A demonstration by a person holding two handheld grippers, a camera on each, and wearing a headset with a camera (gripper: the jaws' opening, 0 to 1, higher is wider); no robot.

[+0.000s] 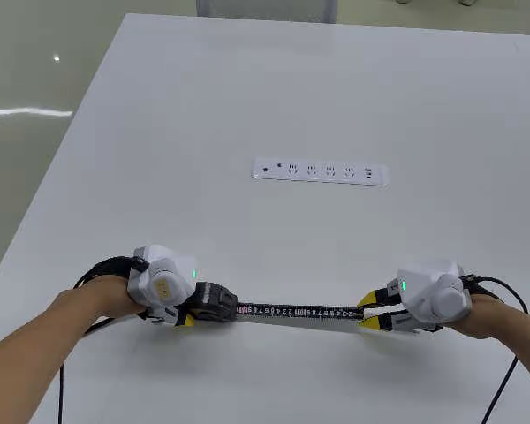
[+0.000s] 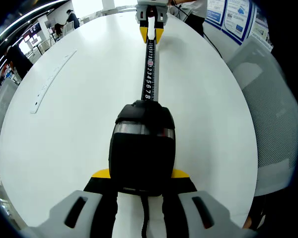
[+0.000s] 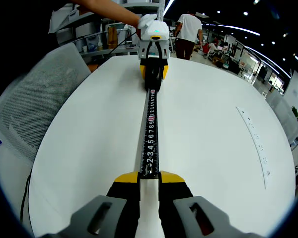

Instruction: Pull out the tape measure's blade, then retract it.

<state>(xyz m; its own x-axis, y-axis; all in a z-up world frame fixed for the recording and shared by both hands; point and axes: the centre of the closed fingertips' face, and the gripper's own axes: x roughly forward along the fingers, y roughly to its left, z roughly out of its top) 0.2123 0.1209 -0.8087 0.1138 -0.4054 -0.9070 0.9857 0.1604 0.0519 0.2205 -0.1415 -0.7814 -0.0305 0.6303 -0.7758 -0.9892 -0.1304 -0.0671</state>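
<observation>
The table (image 1: 247, 106) bears the work near its front edge, well apart from the power strip (image 1: 321, 171). The left gripper (image 1: 187, 311) is clamped on the case (image 1: 214, 303), and the right gripper (image 1: 371, 314) pinches the tip of the blade (image 1: 296, 312), which lies low and straight between them. Pulling in line with the case mouth should avoid a twist or kink. The return likely goes best guided, not released.
</observation>
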